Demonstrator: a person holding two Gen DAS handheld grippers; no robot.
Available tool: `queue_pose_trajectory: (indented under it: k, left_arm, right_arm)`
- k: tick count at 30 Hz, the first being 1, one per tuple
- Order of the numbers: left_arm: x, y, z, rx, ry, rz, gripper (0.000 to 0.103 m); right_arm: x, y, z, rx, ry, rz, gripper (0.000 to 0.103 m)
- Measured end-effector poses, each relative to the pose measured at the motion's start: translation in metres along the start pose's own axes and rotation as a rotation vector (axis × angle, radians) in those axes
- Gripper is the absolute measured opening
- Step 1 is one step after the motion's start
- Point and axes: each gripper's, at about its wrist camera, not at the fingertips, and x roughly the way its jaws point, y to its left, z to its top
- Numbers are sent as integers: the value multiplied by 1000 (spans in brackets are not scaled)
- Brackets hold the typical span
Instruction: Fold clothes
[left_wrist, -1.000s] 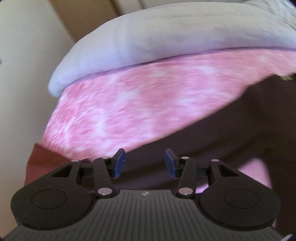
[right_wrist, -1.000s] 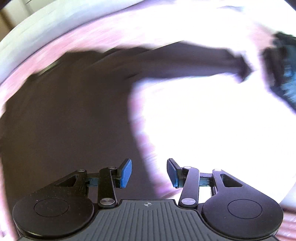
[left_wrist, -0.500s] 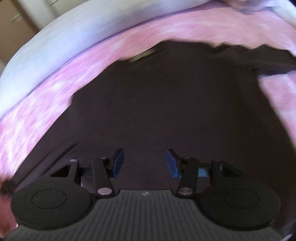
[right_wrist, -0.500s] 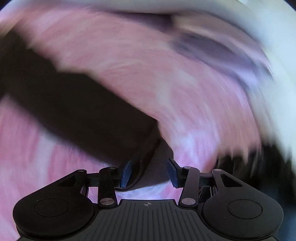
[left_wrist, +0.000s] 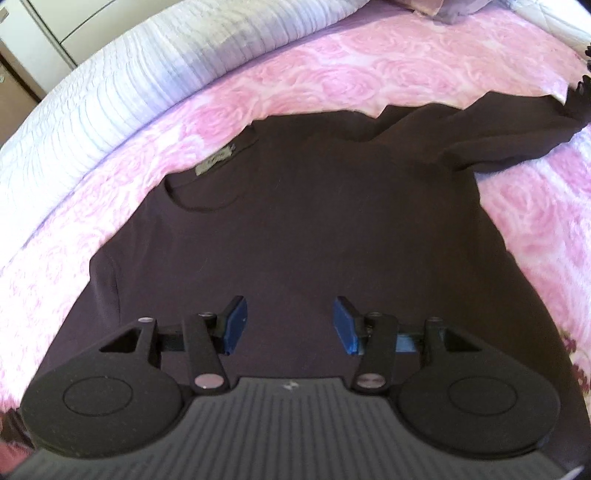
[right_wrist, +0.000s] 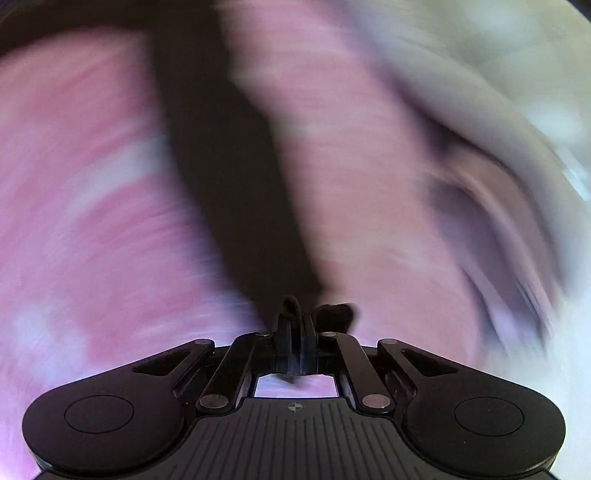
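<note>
A dark purple long-sleeved shirt (left_wrist: 314, 221) is lying spread flat on a bed covered by a pink rose-print sheet (left_wrist: 369, 77), its neckline with a grey label (left_wrist: 214, 160) pointing toward a white ribbed blanket (left_wrist: 129, 85) along the far edge. One sleeve (left_wrist: 517, 136) is stretching out to the right across the sheet. The left gripper (left_wrist: 288, 325) is hovering over the shirt's body with its jaws released and parted, nothing between the blue pads (left_wrist: 234, 325). The right gripper (right_wrist: 295, 332) is clenching its jaws on the end of the dark sleeve (right_wrist: 229, 166), in a heavily blurred view
</note>
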Motion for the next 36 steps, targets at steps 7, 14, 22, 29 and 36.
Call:
queue_pose_trajectory:
  k: [7,14,22,29,36]
  left_arm:
    - [-4,-10,5,-31,-1,-37,47]
    - [-3,-37,20,53,-62,-83,48]
    - [38,-82,70,298,-156,-146,48]
    - [97,-89,165,418,-226,-228,46]
    - [164,-121,219,542,-83,-359,27]
  right_arm:
    - [12,-73,-2,377,172,-218,21]
    - [6,-69,-11,478,100,-192,38]
    - [-5,-38,17,500,-11,258,41]
    - [32,-60,46,453,-63,350,42]
    - [98,-93,49,422,31,446,43]
